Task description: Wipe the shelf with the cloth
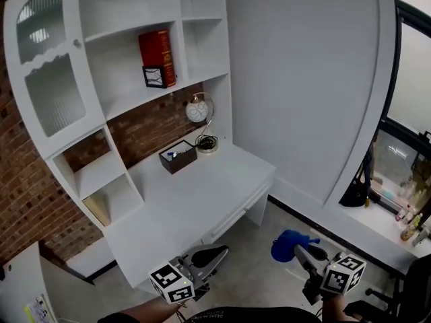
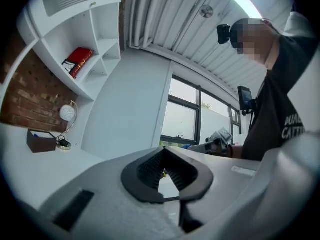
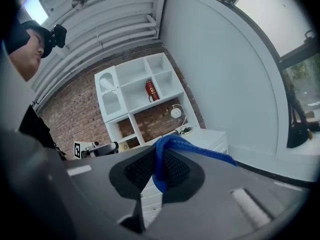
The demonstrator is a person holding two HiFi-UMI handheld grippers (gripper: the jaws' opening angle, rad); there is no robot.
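The white shelf unit [image 1: 128, 103] stands against a brick wall above a white desk [image 1: 202, 200]; it also shows far off in the right gripper view [image 3: 135, 84]. A blue cloth [image 1: 288, 243] hangs bunched from my right gripper [image 1: 304, 250], low at the right and well short of the desk. In the right gripper view the cloth [image 3: 169, 148] is pinched between the dark pads and drapes over the right jaw. My left gripper [image 1: 213, 252] hovers near the desk's front edge, its jaws together at the tips and holding nothing [image 2: 164, 158].
A red book [image 1: 157, 54] and a small frame [image 1: 153, 77] sit on one shelf. A globe lamp [image 1: 197, 110] and a brown box [image 1: 178, 157] stand at the desk's back. A glass-fronted cabinet door [image 1: 47, 66] is at the left, a window sill with bottles [image 1: 404, 221] at the right.
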